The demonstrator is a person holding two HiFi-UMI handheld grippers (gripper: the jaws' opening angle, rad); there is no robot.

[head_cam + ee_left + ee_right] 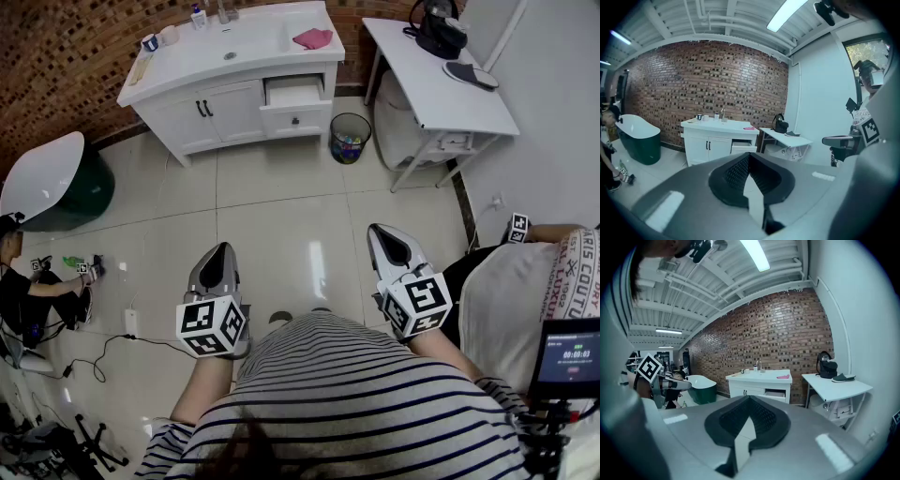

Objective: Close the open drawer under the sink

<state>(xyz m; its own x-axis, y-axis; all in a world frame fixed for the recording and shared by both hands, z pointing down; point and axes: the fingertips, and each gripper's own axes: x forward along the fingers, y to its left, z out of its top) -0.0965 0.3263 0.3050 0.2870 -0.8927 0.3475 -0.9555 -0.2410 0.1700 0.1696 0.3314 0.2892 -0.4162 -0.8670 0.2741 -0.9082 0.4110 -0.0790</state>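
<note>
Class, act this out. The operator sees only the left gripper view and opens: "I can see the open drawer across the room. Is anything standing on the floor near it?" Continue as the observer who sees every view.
Observer: Yes. The head view shows a bin on the floor just right of the vanity, on the same side as the drawer.
Operator: Is the right gripper free?
Observer: Its own view shows the right gripper with its jaws together and nothing between them.
Operator: Is any other drawer open?
Observer: No. From above, the lower drawer sits shut under the open one.
</note>
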